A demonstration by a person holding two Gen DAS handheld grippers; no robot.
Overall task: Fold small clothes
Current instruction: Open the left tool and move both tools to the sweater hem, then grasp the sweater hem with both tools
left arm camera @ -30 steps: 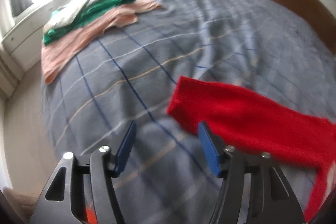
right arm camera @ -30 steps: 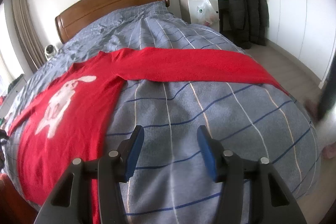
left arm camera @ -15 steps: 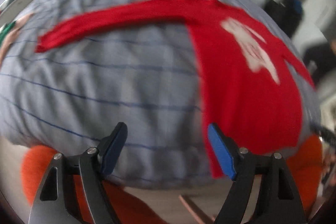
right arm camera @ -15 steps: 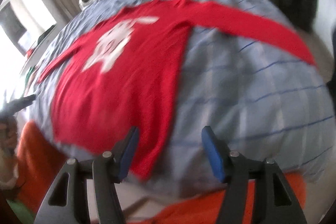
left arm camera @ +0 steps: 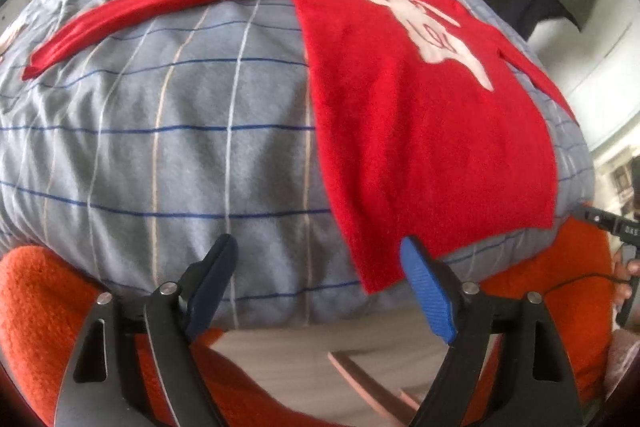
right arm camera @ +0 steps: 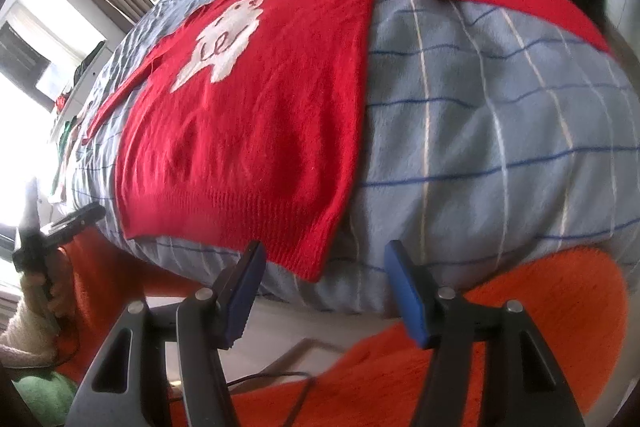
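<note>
A red sweater (left arm camera: 424,131) lies flat on the bed (left arm camera: 160,131), sleeves spread. Left hand-held gripper (left arm camera: 320,283) and right hand-held gripper (right arm camera: 324,287) hover wide open, holding nothing.

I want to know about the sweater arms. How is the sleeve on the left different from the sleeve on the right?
In the left wrist view, the left sleeve shows whole, stretched straight out across the blanket to its cuff. The right sleeve shows only as a thin strip slanting away toward the bed's edge, its end unseen. Both are plain red and lie flat.
</note>
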